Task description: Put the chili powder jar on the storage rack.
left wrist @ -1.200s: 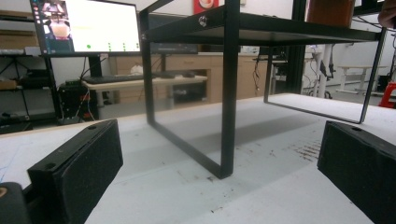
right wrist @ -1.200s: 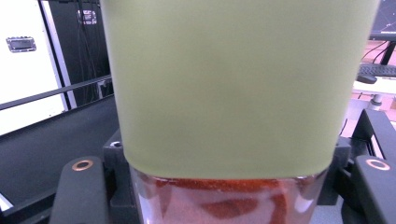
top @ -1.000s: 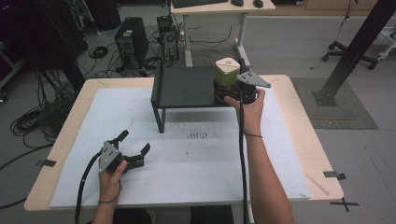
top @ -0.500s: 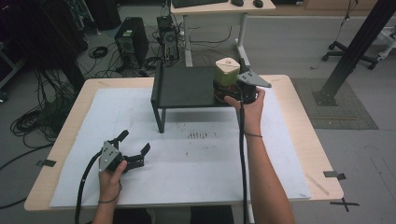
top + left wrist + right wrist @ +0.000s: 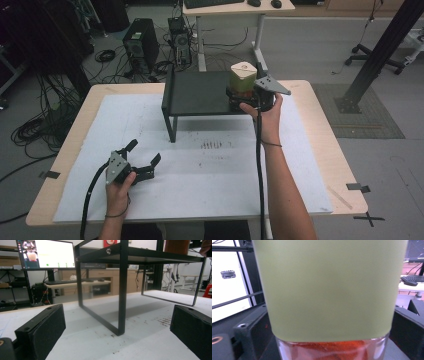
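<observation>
— Cables and computer towers crowded the floor at the upper left of the high view, and your wooden table (image 5: 320, 150) with its white sheet (image 5: 210, 175) took the middle of the frame. What stood on it?

— Your black shelf (image 5: 200, 92) stood at the upper centre of the sheet. Its nearest leg ran down the middle of the left gripper view.

— And the jar?

— You had the jar (image 5: 243, 80), with its pale green cap and red contents, standing on the shelf's right end. In the right gripper view it loomed very close, cap above, glass and red below.

— My right gripper?

— Your right gripper (image 5: 246, 96) sat at the jar, jaws either side of it. They had just been opening, and stood wide, with the jar between them. Whether the pads touched the glass, I couldn't tell.

— The left?

— Your left gripper (image 5: 144, 159) rested at the lower left on the sheet, well apart from the shelf, jaws wide with nothing between them.
</observation>
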`<state>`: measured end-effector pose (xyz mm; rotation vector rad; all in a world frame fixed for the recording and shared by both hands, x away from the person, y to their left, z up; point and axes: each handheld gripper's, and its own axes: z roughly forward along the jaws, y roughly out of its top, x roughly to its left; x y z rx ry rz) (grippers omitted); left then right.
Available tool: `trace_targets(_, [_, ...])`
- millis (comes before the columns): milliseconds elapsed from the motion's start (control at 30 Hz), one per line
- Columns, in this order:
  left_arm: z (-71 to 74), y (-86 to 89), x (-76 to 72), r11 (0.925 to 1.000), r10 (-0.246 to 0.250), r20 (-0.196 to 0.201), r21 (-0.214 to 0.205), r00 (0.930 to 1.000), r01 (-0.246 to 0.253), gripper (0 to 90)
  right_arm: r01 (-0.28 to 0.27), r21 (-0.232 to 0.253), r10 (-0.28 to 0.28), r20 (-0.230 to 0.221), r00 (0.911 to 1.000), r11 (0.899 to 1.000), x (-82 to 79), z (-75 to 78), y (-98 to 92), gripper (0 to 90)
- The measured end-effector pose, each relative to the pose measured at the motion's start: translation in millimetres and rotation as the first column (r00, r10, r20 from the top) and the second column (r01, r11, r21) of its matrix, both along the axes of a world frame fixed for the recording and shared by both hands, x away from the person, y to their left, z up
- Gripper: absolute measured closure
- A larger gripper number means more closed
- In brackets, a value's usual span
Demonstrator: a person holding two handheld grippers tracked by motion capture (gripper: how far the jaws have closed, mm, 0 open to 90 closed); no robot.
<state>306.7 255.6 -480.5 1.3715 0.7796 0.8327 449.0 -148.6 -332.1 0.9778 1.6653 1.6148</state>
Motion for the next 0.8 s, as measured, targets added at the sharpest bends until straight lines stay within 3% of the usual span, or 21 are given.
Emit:
trace_targets(367, [0.0,0.1,0.0,1.0,-0.001,-0.001,0.0,1.0,0.001,0.4,0.01,0.004,-0.01,0.01,0.9999,1.0,-3.6,2.4,-0.9,0.8])
trace_targets(800, [0.1,0.1,0.0,1.0,0.003,-0.003,-0.001,1.0,-0.003,0.3,0.04,0.009,-0.041,0.042,0.9983,0.999,-37.5,17.2,-15.3,0.5])
